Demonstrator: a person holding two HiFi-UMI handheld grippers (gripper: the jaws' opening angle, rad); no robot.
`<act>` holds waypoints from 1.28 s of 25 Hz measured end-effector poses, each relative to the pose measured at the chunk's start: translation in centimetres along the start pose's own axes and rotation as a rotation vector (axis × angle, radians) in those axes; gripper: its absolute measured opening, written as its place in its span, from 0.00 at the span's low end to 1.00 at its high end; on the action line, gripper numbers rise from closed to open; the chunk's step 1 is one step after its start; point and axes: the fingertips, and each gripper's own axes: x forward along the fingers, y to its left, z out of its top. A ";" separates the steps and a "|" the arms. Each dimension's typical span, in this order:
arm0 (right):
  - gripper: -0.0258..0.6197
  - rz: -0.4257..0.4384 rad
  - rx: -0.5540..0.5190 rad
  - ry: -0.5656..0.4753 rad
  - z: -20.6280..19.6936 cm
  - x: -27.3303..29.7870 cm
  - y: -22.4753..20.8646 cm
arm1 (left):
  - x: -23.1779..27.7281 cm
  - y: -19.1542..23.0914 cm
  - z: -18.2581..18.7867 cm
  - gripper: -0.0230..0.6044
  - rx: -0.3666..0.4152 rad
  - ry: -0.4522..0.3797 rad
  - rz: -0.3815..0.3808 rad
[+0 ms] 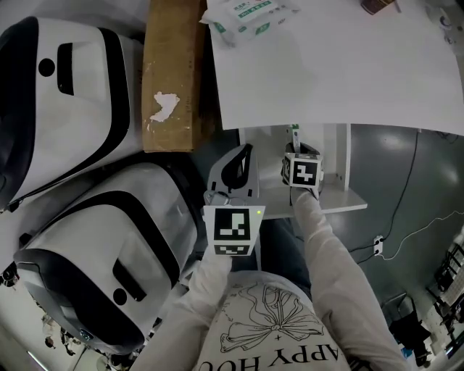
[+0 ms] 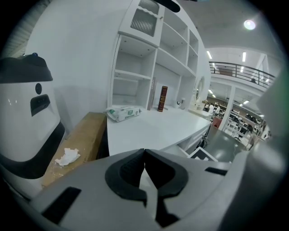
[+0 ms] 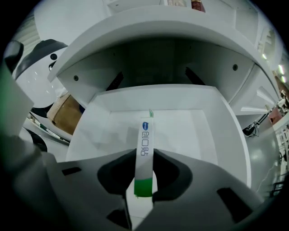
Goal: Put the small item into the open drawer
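The small item is a narrow white strip packet with a green end (image 3: 145, 149). My right gripper (image 3: 143, 187) is shut on its green end, and the strip sticks out forward over the open white drawer (image 3: 180, 131). In the head view the right gripper (image 1: 296, 148) hovers at the drawer (image 1: 341, 197) under the desk edge, with the strip (image 1: 295, 133) poking up from it. The left gripper (image 1: 239, 158) hangs just left of the drawer. In its own view the left gripper (image 2: 144, 155) is shut with its tips touching and nothing between them.
A white desk (image 1: 348, 65) carries a tissue pack (image 1: 246, 18) and a dark book (image 2: 164, 98). A long cardboard box (image 1: 170, 72) with a crumpled tissue (image 1: 164, 105) lies left of it. Two large white-and-black rounded machines (image 1: 65, 87) (image 1: 109, 253) fill the left side.
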 end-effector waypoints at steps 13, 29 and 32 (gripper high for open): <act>0.20 -0.013 -0.039 0.010 0.1 0.4 0.5 | -0.2 0.7 -0.3 0.04 -0.015 0.006 0.006; 0.17 0.006 0.041 -0.306 6.5 -13.4 1.7 | -3.5 -1.0 6.2 0.04 0.039 -0.112 -0.012; 0.15 -0.003 0.059 -0.401 8.0 -17.9 1.5 | -4.6 -1.2 7.8 0.04 0.044 -0.142 -0.011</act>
